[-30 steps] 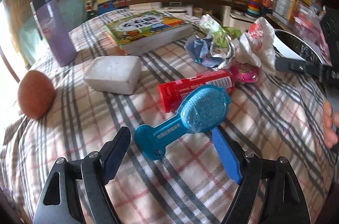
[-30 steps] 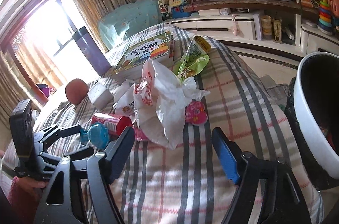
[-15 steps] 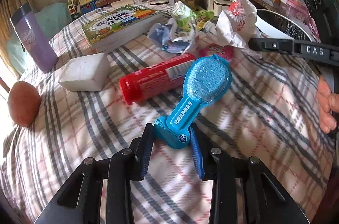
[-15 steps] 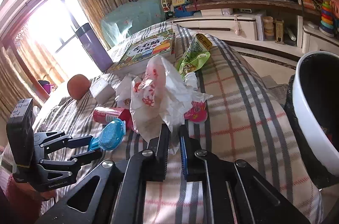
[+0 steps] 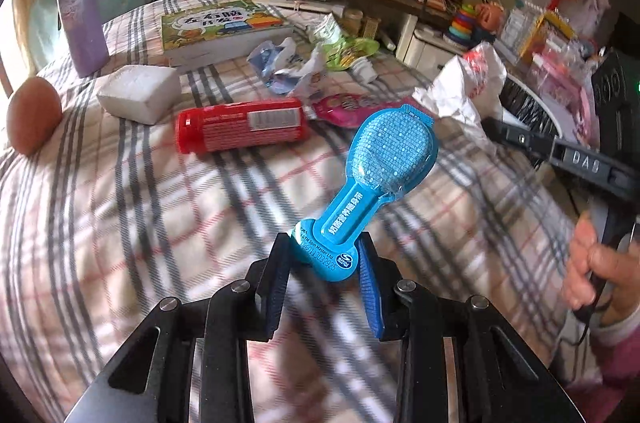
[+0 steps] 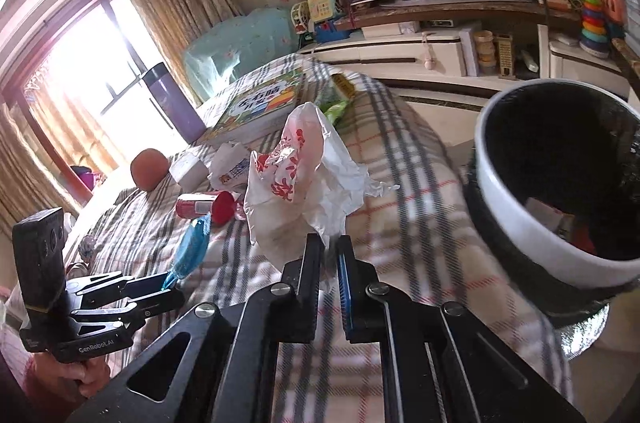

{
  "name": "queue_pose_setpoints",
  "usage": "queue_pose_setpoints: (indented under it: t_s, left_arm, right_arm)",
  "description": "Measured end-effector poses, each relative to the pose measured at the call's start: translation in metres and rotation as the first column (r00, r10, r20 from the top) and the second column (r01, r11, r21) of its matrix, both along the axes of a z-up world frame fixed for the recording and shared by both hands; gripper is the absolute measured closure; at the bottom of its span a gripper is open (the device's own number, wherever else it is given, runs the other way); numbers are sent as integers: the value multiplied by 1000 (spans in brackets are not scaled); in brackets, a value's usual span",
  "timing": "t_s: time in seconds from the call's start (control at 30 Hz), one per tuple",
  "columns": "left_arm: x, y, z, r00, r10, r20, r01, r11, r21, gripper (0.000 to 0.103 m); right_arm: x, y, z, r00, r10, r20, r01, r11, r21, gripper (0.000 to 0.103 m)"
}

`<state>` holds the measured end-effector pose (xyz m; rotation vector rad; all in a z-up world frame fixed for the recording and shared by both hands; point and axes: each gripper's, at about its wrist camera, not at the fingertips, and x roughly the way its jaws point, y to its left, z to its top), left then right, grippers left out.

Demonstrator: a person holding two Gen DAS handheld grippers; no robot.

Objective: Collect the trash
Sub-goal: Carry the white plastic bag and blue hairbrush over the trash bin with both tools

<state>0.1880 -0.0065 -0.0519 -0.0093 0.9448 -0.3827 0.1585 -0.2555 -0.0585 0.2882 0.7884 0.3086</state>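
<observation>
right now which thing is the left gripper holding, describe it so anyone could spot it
Over the plaid tablecloth, the left gripper grips the blue brush-shaped package by its narrow end, tilted up. Only it is bright blue with a dotted oval head, unlike the red tube beyond.

Blue packet (image 5: 387, 159), red-and-grey plaid cloth (image 5: 160, 207)

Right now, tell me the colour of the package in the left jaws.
Bright blue package, clearest in the left wrist view.

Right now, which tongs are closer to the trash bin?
Right. The right tongs, holding the white plastic bag, are beside the trash bin; the left tongs, holding the blue package, sit farther off.
</observation>
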Motion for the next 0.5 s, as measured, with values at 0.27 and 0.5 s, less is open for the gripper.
queue_pose_setpoints:
  t_s: [0.27,0.5]
  left_arm:
    - [-10,-32,4,1000,-11,14,12,999,-52,72]
    - [-8,-57,7,999,-47,21,49,996,-68,72]
  right_arm:
    - [-20,-26,9,999,-46,22,46,999,-2,95]
    - [-30,-49,16,995,-88,37,88,996,-8,95]
